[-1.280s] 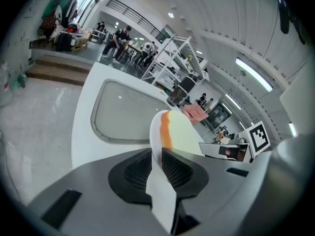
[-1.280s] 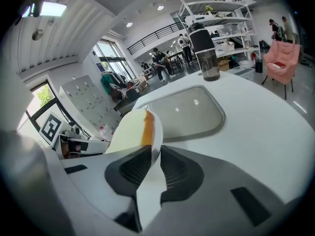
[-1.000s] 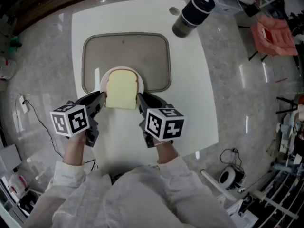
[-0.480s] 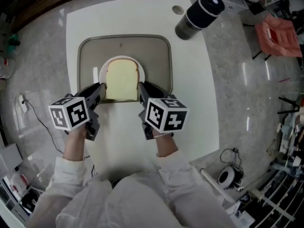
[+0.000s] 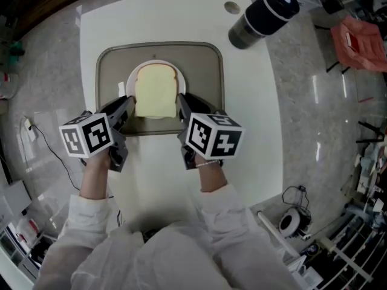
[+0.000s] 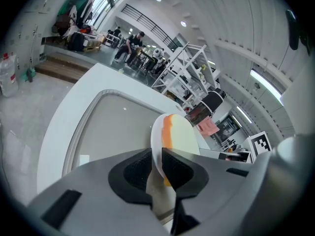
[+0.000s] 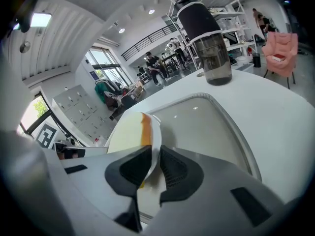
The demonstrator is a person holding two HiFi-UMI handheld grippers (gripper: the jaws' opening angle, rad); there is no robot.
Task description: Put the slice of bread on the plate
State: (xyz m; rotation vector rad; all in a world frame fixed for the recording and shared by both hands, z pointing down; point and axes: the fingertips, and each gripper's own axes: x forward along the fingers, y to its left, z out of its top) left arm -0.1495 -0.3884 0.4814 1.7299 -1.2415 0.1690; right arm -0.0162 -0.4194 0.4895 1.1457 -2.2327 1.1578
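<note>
The slice of bread (image 5: 156, 90) already lies flat on the white plate (image 5: 130, 84), so the placing itself looks done. What has changed within the last second is where the pair sits: plate and bread have been carried from the tray's near edge to well over the tray (image 5: 199, 71), near its middle. I judge that the plate is being set down there. The left gripper (image 5: 128, 104) has its jaws clamped on the plate's left rim, and the right gripper (image 5: 183, 101) pinches the right rim likewise. Counted: one bread slice, one plate, one tray, two grippers, and one dark flask (image 5: 263, 18) beyond the tray's far right corner.
</note>
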